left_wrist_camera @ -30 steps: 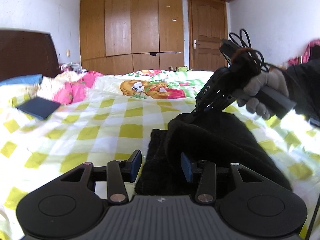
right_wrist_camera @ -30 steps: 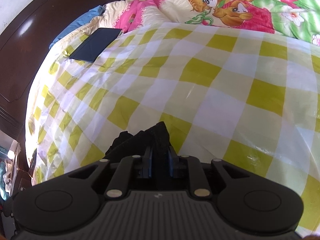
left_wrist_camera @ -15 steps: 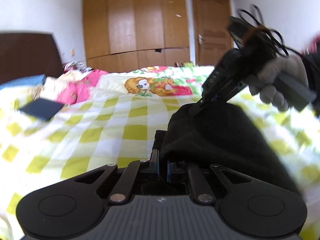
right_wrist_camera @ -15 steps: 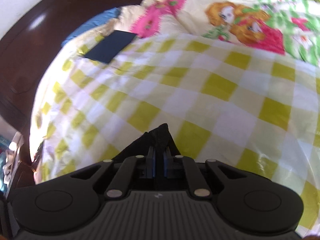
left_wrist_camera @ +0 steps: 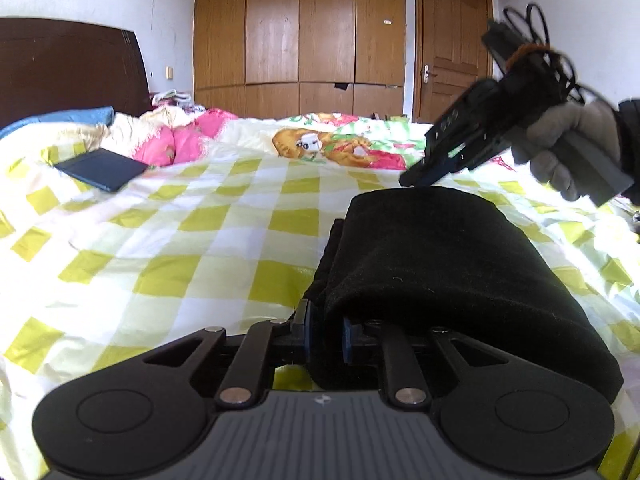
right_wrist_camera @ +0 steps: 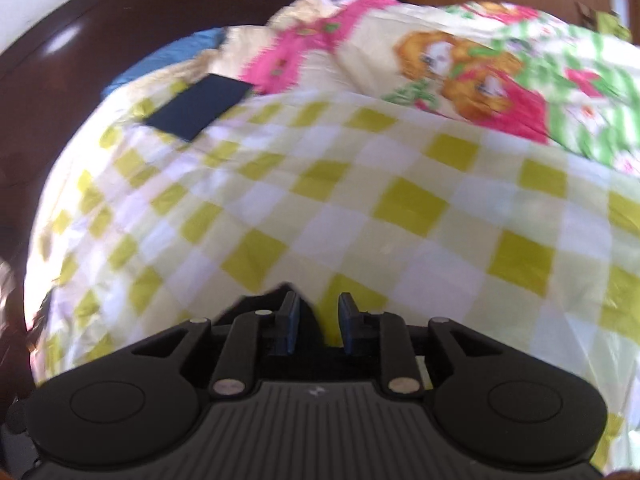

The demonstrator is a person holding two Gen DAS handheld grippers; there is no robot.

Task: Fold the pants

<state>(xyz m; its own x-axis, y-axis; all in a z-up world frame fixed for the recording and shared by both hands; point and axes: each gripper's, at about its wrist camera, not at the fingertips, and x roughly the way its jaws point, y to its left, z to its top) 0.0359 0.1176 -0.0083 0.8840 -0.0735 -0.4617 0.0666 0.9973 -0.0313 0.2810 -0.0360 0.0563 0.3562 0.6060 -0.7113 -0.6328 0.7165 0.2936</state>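
One bed (left_wrist_camera: pixel 168 240) fills most of both views, covered by a sheet of yellow-green and white checks, with a cartoon-print quilt (left_wrist_camera: pixel 336 144) across the upper middle of the left wrist view and a pink and cream bundle (left_wrist_camera: pixel 180 136) to its left. Behind it, a wooden wardrobe (left_wrist_camera: pixel 300 32) takes the top centre, a door (left_wrist_camera: pixel 452 52) stands to its right, and a dark headboard (left_wrist_camera: pixel 68 68) sits at upper left. Folded black pants (left_wrist_camera: pixel 432 264) lie on the checked sheet in the lower right of the left wrist view, a thick, rounded stack with layered edges showing along its left side. A dark flat rectangular item (left_wrist_camera: pixel 102 169) lies on the sheet at middle left, well apart from the pants. At bottom centre the left gripper (left_wrist_camera: pixel 325 334) has its jaws easing apart, with the near corner of the pants between the blue pads and the fabric filling the narrow gap. At upper right a gloved hand (left_wrist_camera: pixel 568 148) holds the right gripper (left_wrist_camera: pixel 412 178), whose tips hover just above the far edge of the pants; in the blurred right wrist view its jaws (right_wrist_camera: pixel 316 326) are opening, a clear gap shows between the pads with nothing in it, and a sliver of black cloth sits just beyond the left pad.
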